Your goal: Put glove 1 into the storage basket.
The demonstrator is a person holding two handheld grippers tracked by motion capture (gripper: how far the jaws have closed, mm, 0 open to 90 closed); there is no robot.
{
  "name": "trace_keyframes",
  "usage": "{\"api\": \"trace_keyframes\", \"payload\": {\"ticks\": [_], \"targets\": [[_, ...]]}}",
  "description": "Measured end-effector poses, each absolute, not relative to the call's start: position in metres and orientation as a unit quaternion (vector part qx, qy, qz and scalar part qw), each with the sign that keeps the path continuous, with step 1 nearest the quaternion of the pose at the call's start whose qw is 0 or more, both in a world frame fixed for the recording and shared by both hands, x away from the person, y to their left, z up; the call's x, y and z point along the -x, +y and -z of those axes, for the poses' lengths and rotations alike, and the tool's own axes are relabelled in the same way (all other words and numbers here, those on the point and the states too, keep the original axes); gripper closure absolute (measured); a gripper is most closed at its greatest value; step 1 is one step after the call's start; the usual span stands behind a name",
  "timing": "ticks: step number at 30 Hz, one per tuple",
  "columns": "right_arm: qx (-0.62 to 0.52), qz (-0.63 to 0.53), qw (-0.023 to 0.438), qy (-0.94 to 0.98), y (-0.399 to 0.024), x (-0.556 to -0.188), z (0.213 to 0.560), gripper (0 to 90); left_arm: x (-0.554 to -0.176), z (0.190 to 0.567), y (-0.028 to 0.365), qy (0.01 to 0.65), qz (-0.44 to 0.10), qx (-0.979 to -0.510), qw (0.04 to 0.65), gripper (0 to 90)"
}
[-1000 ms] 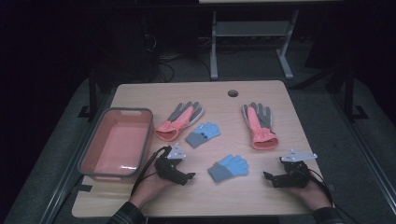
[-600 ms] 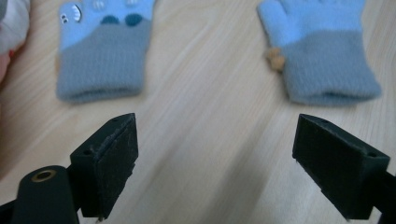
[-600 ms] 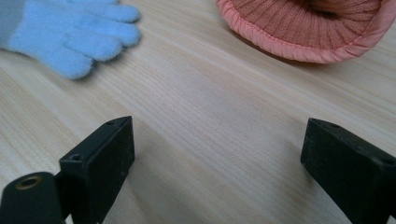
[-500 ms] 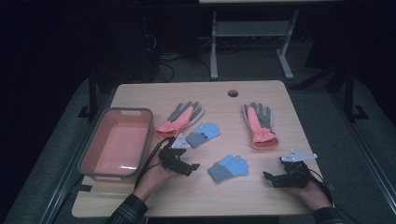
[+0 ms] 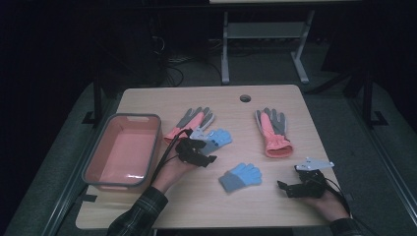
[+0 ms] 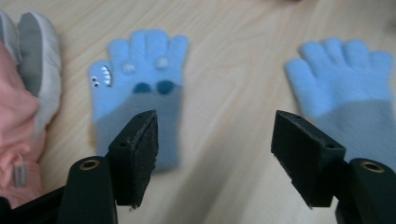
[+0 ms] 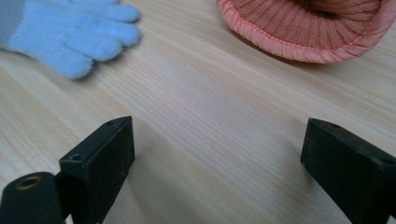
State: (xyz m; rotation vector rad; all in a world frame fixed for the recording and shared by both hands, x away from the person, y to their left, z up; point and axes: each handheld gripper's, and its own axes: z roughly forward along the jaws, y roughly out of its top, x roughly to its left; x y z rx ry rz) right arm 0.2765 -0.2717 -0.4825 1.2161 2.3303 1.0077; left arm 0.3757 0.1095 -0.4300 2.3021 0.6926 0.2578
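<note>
While jaws of left gripper (image 6: 212,154) gape: faced blue glove (image 6: 140,88) just ahead-left, fingers pointing away (nearer than right gripper (image 5: 295,187), likewise open).

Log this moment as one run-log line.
left gripper: open, at blue glove with face | right gripper: open, over bare table | bin: empty

Two small blue knit gloves with grey cuffs lie flat on the wooden worktop (image 5: 275,98): the monster-face glove (image 6: 137,88) beside a pink-and-grey work glove (image 5: 192,122), the plain blue glove (image 5: 241,176) nearer the front. A second pink-and-grey work glove (image 5: 272,130) lies well apart, cuff toward the person.
</note>
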Motion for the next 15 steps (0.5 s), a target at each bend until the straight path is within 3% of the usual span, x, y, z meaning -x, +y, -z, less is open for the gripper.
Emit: {"api": "trace_keyframes", "payload": {"ticks": [2,15], "targets": [[-0.426,-0.353,0.163,0.817,-0.272,-0.276,0.483,9.6,-0.383,0.431,0.108,0.271,-0.102,-0.889,0.354,40.6],[-0.426,-0.353,0.163,0.817,-0.272,-0.276,0.483,9.6,-0.423,0.435,0.1,0.295,-0.107,-0.886,0.341,55.6]]}}
